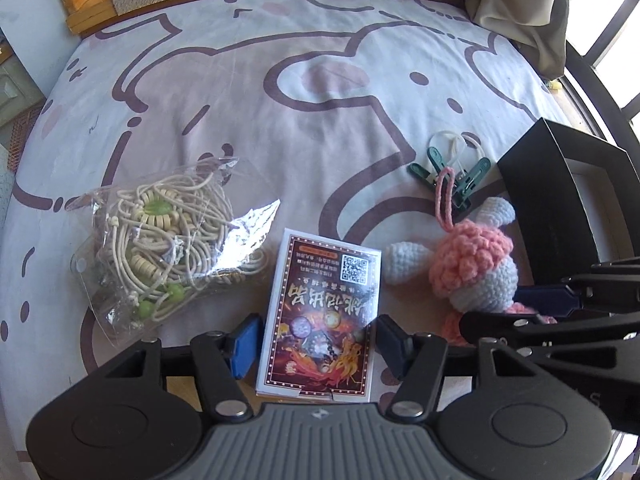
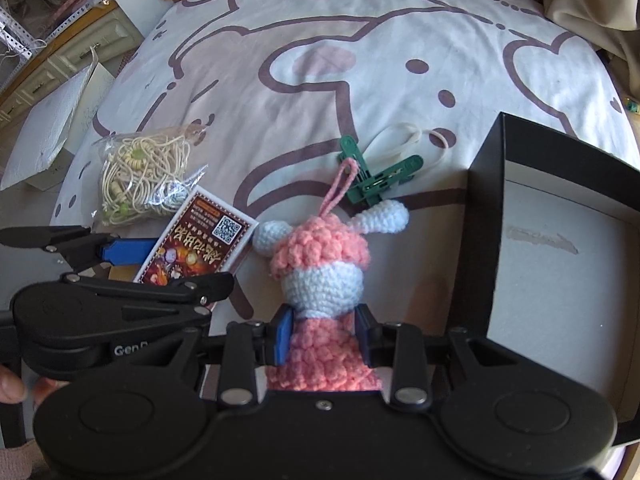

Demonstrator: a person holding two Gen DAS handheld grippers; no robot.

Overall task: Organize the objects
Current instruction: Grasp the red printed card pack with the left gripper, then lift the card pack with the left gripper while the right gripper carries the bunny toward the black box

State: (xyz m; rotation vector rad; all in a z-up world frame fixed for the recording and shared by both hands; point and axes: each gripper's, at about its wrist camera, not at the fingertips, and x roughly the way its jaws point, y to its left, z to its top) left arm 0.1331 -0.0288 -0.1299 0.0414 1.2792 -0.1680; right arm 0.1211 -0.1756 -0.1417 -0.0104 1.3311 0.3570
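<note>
A red card box (image 1: 320,316) lies on the cartoon-print sheet (image 1: 280,112) between the fingers of my left gripper (image 1: 316,340), whose pads stand beside its long edges with small gaps. The box also shows in the right wrist view (image 2: 192,248). A pink and white crochet doll (image 2: 320,268) lies beside it; my right gripper (image 2: 322,336) is shut on its body. The doll also shows in the left wrist view (image 1: 472,264). An open black box (image 2: 560,248) with a white floor stands to the right.
A clear bag of cream cord and green beads (image 1: 168,240) lies left of the card box. Green clothes pegs with a white loop (image 2: 376,180) lie beyond the doll. A beige curtain (image 1: 528,8) hangs at the far right. Drawers (image 2: 60,64) stand left of the bed.
</note>
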